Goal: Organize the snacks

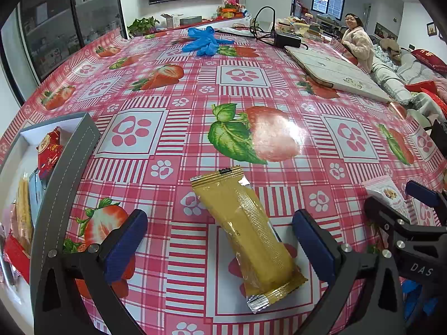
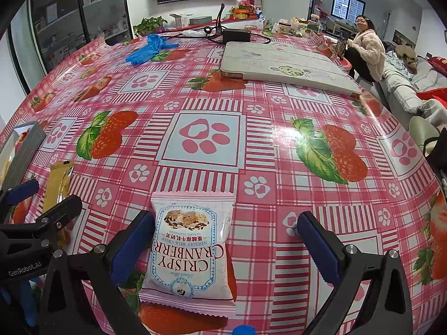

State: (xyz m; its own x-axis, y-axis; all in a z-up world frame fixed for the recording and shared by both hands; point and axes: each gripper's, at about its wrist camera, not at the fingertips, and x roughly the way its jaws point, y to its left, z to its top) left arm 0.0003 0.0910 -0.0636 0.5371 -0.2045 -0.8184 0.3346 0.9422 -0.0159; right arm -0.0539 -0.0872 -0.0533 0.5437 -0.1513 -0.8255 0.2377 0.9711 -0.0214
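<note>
1. The surface [image 2: 251, 139] wears a glossy pink plaid cloth printed with strawberries and paw prints.
2. Lying flat on it up front: a gold snack bar [image 1: 248, 237], set at an angle, and just to its right a pink-and-white cranberry nougat pack [image 2: 190, 251].
3. At the left edge sits a grey-rimmed box [image 1: 67, 173] with several wrapped snacks inside.
4. Farther back there's a pale folded case [image 2: 282, 64] lying flat, a pair of blue gloves [image 1: 204, 42] in a heap, and a black adapter [image 2: 236, 35] with its cable trailing.
</note>
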